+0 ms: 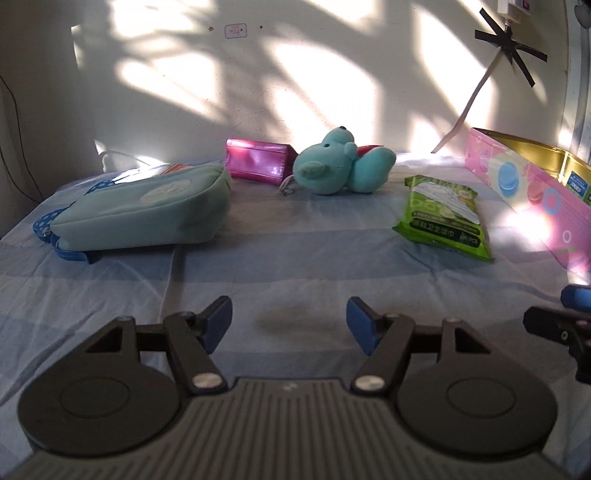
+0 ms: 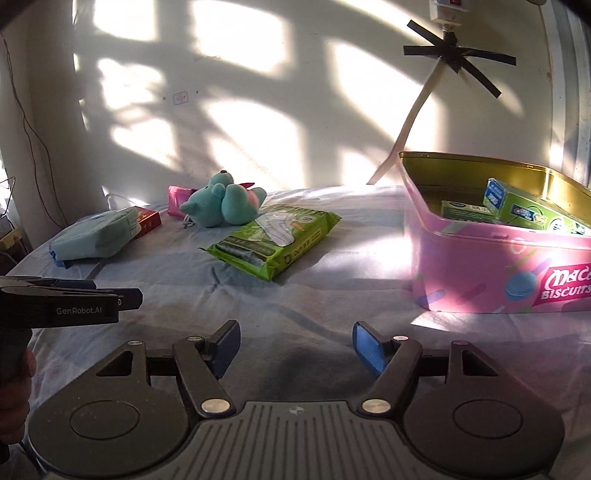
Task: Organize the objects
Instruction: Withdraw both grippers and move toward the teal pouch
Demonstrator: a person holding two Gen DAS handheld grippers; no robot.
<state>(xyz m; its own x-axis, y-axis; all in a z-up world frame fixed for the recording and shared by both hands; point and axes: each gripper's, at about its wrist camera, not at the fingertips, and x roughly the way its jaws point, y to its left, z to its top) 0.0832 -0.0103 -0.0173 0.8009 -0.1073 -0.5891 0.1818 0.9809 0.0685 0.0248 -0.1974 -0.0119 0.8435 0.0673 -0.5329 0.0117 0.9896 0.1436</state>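
Observation:
A pink biscuit tin [image 2: 491,258] stands open at the right; it also shows in the left wrist view [image 1: 532,184]. It holds green and blue boxes [image 2: 517,208]. On the blue sheet lie a green wipes pack [image 1: 445,214] [image 2: 275,240], a teal plush bear [image 1: 340,164] [image 2: 221,201], a magenta pouch [image 1: 256,158] [image 2: 177,199], a pale teal pouch [image 1: 147,208] [image 2: 96,236] and a red box [image 2: 149,221]. My left gripper [image 1: 290,323] is open and empty above the sheet. My right gripper [image 2: 295,349] is open and empty, left of the tin.
The bed sheet [image 1: 295,266] runs to a sunlit wall [image 1: 258,74] behind. A power strip taped to the wall [image 2: 448,14] hangs above the tin. The left gripper's body [image 2: 62,306] shows at the left of the right wrist view.

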